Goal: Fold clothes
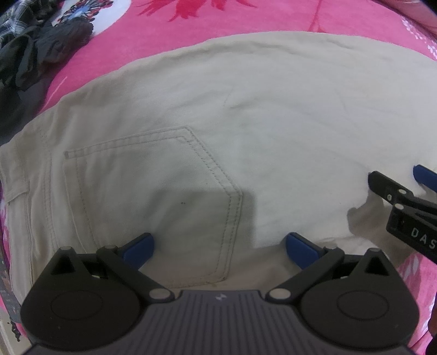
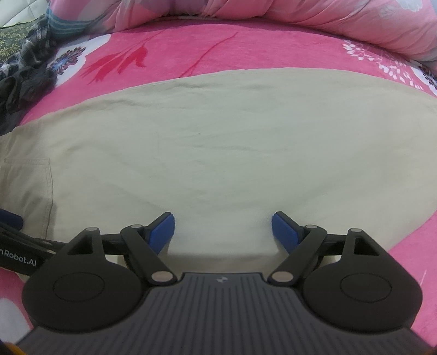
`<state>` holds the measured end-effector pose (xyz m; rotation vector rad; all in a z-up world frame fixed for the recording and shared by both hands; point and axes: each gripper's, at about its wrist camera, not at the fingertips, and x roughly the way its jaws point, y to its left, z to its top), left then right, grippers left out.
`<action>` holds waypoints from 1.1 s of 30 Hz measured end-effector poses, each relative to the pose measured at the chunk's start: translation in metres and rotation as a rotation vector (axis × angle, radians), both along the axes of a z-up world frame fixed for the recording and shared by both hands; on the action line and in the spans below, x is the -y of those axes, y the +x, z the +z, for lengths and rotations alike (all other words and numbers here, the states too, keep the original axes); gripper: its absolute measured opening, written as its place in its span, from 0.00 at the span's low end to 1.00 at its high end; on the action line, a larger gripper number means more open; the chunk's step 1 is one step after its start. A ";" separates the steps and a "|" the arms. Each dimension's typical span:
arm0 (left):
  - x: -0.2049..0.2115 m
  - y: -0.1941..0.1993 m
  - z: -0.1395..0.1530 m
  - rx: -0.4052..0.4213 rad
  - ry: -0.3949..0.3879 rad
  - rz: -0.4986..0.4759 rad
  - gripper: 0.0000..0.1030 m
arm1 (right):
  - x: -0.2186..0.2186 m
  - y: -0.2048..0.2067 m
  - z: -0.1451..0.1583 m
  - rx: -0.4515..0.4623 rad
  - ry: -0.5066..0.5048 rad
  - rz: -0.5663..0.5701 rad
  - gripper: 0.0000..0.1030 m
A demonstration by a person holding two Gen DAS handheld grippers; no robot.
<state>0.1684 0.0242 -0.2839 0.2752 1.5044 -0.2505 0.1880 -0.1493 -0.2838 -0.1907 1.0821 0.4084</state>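
Beige trousers (image 1: 245, 114) lie flat on a pink flowered bedspread, back pocket (image 1: 164, 196) facing up. My left gripper (image 1: 218, 250) points straight down over the near edge beside the pocket, its blue pads wide apart with nothing between them. The right gripper (image 1: 393, 185) shows at the right edge of that view. In the right wrist view the trousers (image 2: 218, 136) spread across the middle. My right gripper (image 2: 222, 228) stands open over their near edge, only flat cloth below the gap. The left gripper (image 2: 11, 240) peeks in at the left.
A heap of dark and checked clothes (image 1: 35, 46) lies at the far left, also dark clothes (image 2: 24, 71) in the right wrist view. A rolled pink quilt (image 2: 273, 13) runs along the back. The pink bedspread (image 2: 245, 52) surrounds the trousers.
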 end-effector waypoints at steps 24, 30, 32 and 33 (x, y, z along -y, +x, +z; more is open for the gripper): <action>0.006 -0.007 0.011 0.159 -0.139 0.141 1.00 | 0.006 -0.002 0.001 0.000 0.030 0.017 0.79; 0.022 0.006 0.006 0.176 -0.167 0.158 1.00 | 0.010 -0.003 0.001 0.005 0.043 0.027 0.79; 0.021 0.004 0.007 0.181 -0.183 0.167 1.00 | 0.010 -0.004 0.001 0.006 0.047 0.031 0.79; 0.021 0.004 0.006 0.182 -0.182 0.166 1.00 | 0.011 -0.004 0.001 0.006 0.049 0.034 0.79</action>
